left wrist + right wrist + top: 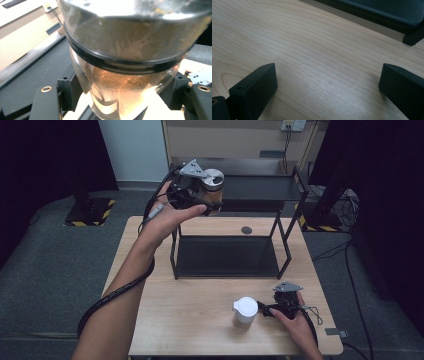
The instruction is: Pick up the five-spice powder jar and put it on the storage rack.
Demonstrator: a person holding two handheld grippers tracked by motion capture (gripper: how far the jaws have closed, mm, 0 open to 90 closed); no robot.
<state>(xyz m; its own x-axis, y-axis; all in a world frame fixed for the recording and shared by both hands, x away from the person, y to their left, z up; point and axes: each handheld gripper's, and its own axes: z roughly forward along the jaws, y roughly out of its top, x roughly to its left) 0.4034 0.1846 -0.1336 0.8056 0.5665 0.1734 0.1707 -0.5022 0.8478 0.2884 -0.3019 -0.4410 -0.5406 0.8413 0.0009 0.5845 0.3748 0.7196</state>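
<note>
Glass jar [212, 187] clamped in the left hand-held gripper [192, 190], raised at the top shelf of the black rack [260, 187].

The jar has a metal lid [130, 30] and holds what looks like brown powder [117, 80]; the black jaws press on its glass sides. The right hand-held gripper [270, 310] rests low on the wooden bench [200, 320], jaws spread apart over bare wood, just beside a white-lidded container [245, 311] whose contents cannot be told.
</note>
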